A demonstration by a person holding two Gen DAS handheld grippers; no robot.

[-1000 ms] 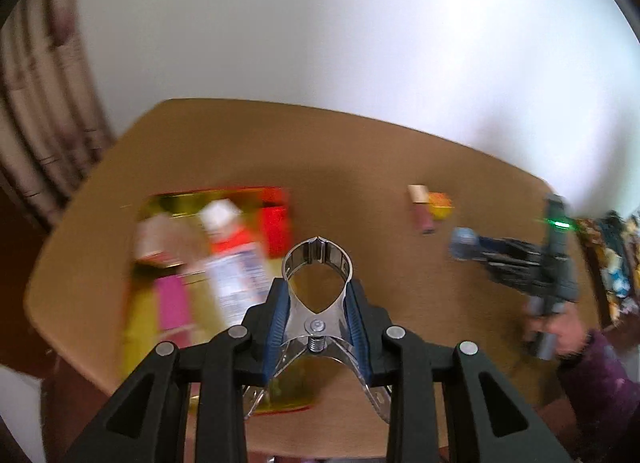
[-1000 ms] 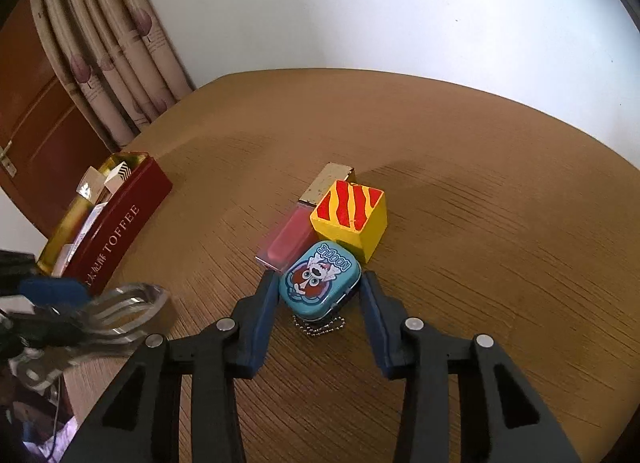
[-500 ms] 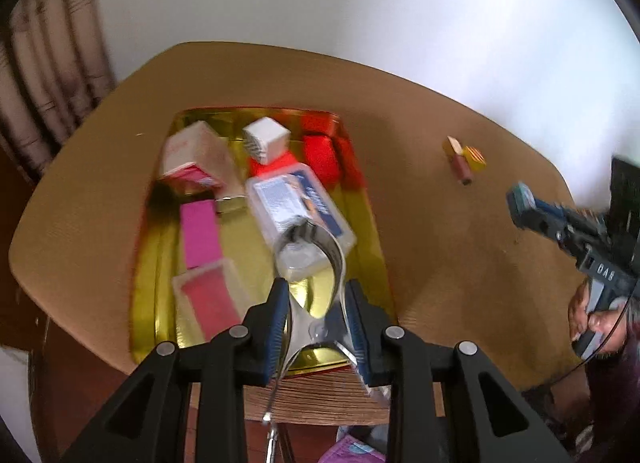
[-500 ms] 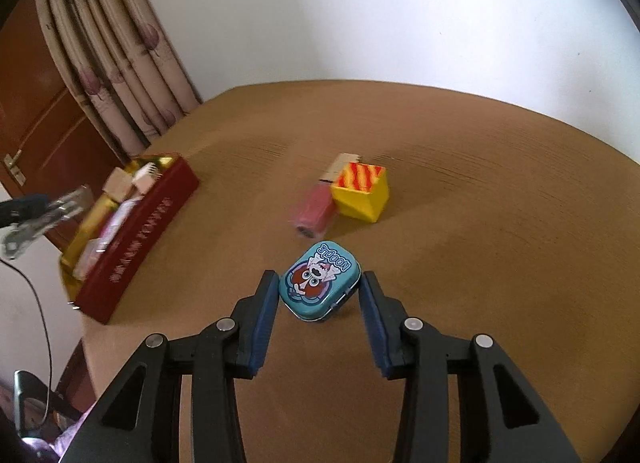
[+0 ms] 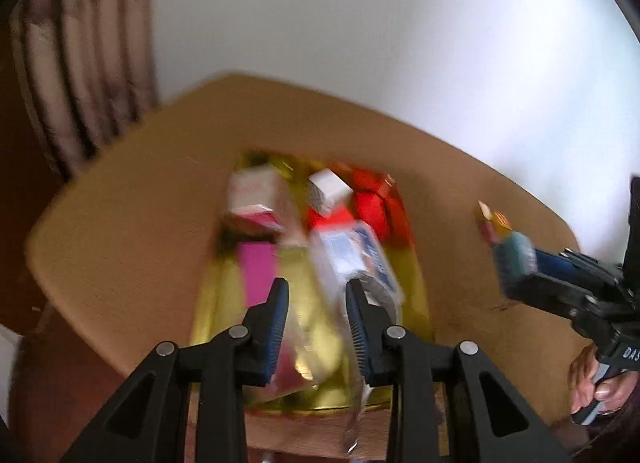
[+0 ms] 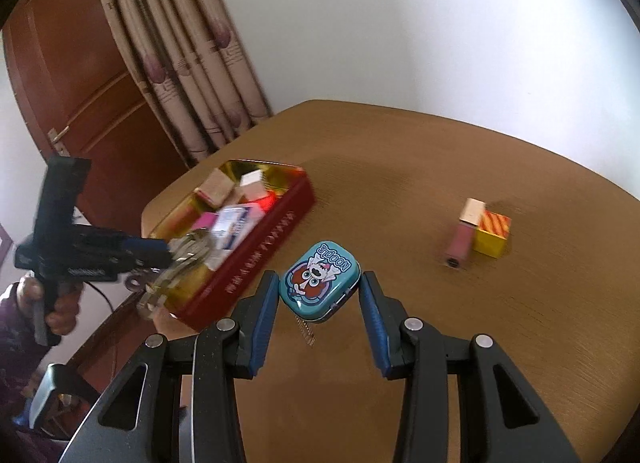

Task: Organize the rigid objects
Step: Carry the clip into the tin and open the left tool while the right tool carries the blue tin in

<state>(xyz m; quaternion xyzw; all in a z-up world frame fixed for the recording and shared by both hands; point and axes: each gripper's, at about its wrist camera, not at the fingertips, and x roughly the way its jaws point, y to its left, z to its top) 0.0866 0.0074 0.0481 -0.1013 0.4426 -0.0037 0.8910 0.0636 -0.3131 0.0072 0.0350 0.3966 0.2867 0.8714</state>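
My right gripper (image 6: 319, 278) is shut on a teal cartoon tin (image 6: 318, 287), held above the wooden table (image 6: 500, 343) with its small chain dangling. My left gripper (image 5: 316, 291) hovers over the red and gold toffee box (image 6: 260, 255), which holds several small boxes. A metal spring clip (image 5: 376, 291) shows only as a silver blur, shifted right of the fingertips; whether it is still gripped is unclear. From the right wrist, the clip (image 6: 188, 249) sits at the left gripper's tip, over the box. A pink lip gloss (image 6: 460, 239) and a yellow striped block (image 6: 494, 235) lie together on the table.
The toffee box (image 5: 216, 295) stands near the table's front edge. Curtains (image 6: 192, 63) and a brown door (image 6: 80, 75) are behind it, and a white wall lies beyond the table. A person's hand (image 6: 60, 303) grips the left tool's handle.
My right gripper has lifted the teal tin away from the lip gloss and block and carried it left toward the box. My left gripper came in over the box, and the clip has shifted and blurred.
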